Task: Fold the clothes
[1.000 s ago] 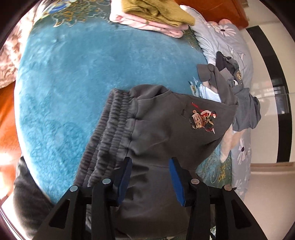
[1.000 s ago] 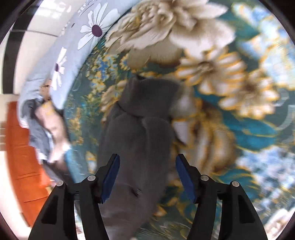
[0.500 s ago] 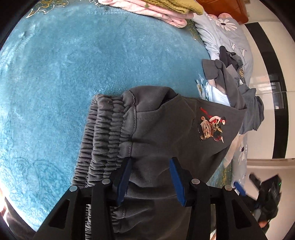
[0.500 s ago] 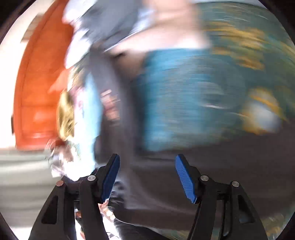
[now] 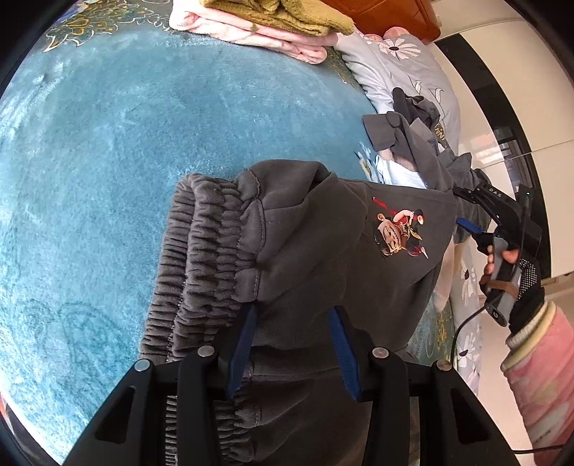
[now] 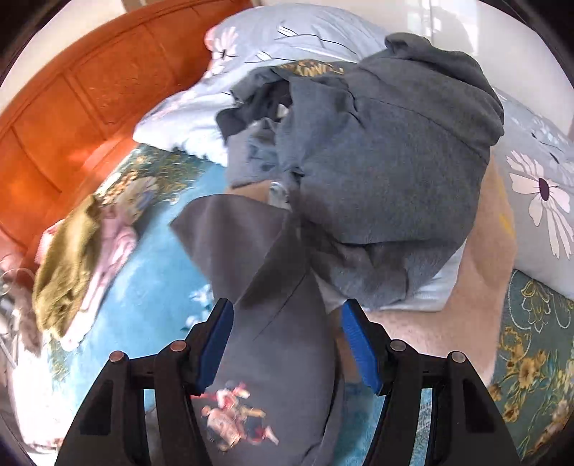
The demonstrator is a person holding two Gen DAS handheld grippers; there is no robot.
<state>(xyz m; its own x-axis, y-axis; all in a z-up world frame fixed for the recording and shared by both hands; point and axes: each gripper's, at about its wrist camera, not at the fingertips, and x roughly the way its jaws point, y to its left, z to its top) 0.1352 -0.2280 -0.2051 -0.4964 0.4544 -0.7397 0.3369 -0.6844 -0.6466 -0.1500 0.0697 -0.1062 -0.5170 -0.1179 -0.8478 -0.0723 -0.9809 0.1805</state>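
A wide bed covered by a plush teal blanket (image 5: 107, 150) is serving as the folding surface. There are no containers here.

Dark grey fleece sweatpants with a ribbed elastic waistband and a small cartoon patch (image 5: 305, 251) are lying folded over on the blanket, the waistband bunched to one side.

Beyond them, a heap of unfolded grey garments (image 6: 387, 161) is resting against a pale floral pillow (image 6: 538, 186).

Far off, folded mustard and pink clothes (image 5: 272, 21) are sitting stacked, probably finished.

The left tool (image 5: 294, 344) is hovering spread above the sweatpants, pinching nothing.

The right tool (image 6: 287, 344), held in a gloved hand, is likewise spread over the trouser edge, seemingly arriving to take a corner.
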